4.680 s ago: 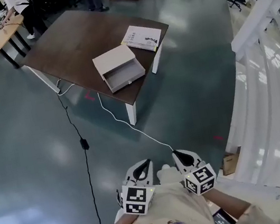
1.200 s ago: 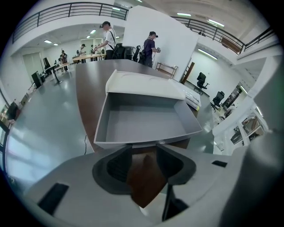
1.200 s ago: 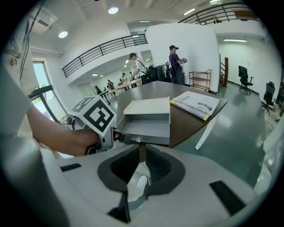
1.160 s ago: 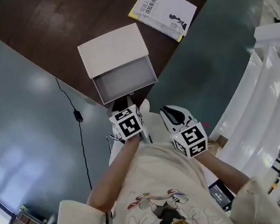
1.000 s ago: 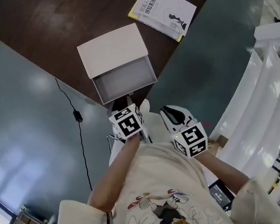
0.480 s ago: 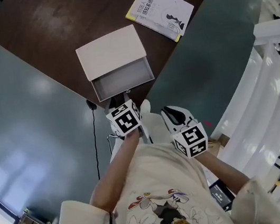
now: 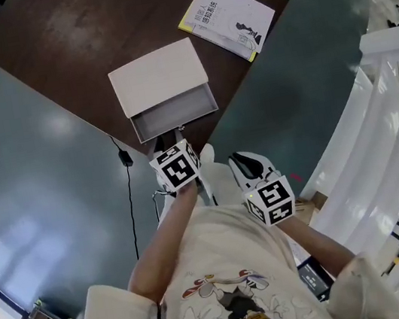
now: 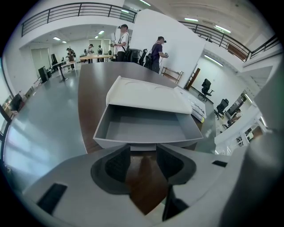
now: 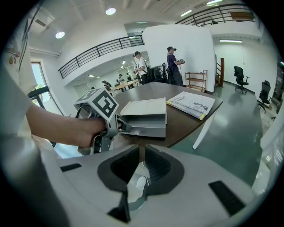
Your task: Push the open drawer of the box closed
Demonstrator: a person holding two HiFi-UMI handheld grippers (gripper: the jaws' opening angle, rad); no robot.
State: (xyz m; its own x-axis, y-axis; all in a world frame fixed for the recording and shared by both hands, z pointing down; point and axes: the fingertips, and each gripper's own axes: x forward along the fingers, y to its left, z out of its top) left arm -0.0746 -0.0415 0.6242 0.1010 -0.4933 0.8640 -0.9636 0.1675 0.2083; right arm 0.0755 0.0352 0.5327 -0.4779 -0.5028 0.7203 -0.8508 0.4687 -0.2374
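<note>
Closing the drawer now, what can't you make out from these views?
- Whether the left gripper touches the drawer: too small in the head view, partly under the marker cube.
- Drawer front's lower part: covered by the fingers in the left gripper view.
- Book print: too small in every view.

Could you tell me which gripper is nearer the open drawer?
Left. The left gripper is at the drawer front; the right gripper is farther back, by the person's body.

Matt box on dark wood, glossy floor.
Box (image 7: 158, 76) and drawer (image 7: 176, 113): smooth matt pale grey, plastic or board. Table (image 7: 77, 31): dark wood grain, low sheen. Booklet (image 7: 228, 18): paper. Floor (image 7: 36, 184): polished, reflective. Left gripper (image 8: 143, 150): matt grey plastic.
</note>
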